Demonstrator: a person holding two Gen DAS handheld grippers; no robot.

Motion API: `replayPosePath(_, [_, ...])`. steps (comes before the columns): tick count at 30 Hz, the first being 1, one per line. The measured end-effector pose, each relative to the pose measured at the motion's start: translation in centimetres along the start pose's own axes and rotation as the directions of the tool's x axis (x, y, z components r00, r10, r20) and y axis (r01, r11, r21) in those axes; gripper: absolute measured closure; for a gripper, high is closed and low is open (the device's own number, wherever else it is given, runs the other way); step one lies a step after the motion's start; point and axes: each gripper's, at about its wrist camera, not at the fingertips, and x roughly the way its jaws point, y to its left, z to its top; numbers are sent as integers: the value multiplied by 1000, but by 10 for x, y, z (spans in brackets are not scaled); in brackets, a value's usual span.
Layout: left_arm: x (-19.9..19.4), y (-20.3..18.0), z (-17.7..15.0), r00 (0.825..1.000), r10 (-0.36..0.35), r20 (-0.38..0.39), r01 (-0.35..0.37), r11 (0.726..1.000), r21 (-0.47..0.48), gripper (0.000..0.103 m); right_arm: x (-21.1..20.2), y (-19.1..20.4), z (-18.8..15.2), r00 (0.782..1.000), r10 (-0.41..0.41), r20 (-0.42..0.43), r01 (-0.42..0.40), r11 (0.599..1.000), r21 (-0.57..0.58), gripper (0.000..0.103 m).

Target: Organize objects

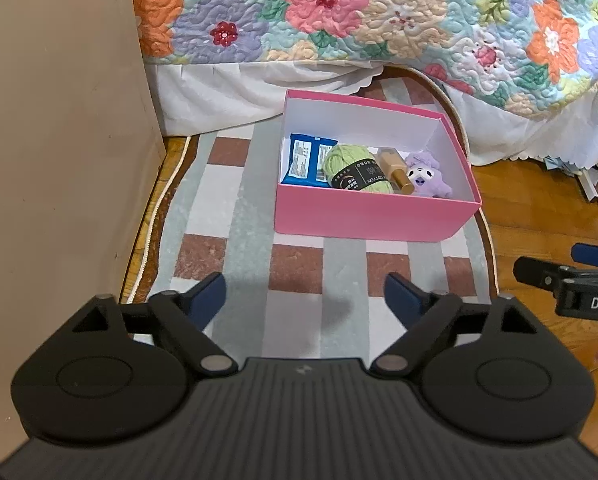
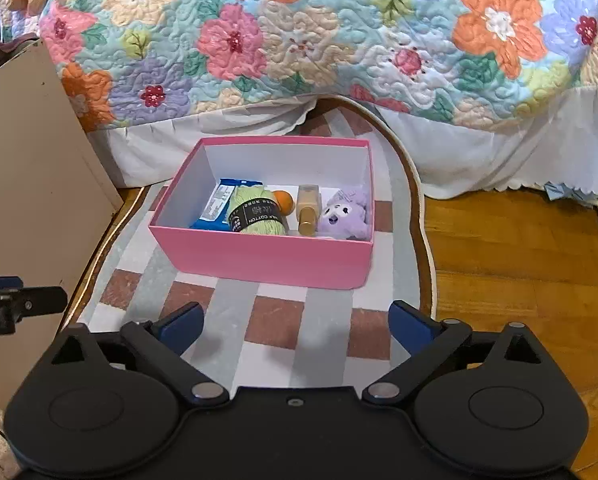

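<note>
Two grippers, both empty, jaws spread wide w/ nothing between: left gripper (image 1: 304,298) and right gripper (image 2: 297,326) hover over the checked rug (image 2: 275,322), short of the pink box (image 2: 259,258). Box lies straight ahead of both, lid off, long axis running left-right across each view. Contents in a row along near wall: blue packet (image 2: 219,208), green yarn (image 2: 257,216), gold bottle (image 2: 309,210), purple plush (image 2: 345,216); small orange ball (image 2: 283,201) behind yarn. Judgement: right gripper looks slightly nearer; nothing loose seen outside box, sorting approx. complete.
</note>
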Motion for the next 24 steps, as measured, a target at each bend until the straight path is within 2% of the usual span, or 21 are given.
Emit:
replayPosePath(1, [-1,-1,0,1000,-2,4,2,1000,4,8,0,0,-1,1000,-4,-7,4,1000,2,0])
replayPosePath(5, [-1,-5,-2,1000,2,-8,-2,1000,13,0,4,1,-2,999,-16,-52,17,1000,5,0])
replayPosePath(20, [5,-5,-7,995,43,-88,-45,999,-24,0,1,-5,-10,995,-16,-99,17,1000,15,0])
replayPosePath(24, [9,-8,-8,992,56,-111,-57,998,-9,0,-1,-7,-11,995,-20,-100,22,1000,14,0])
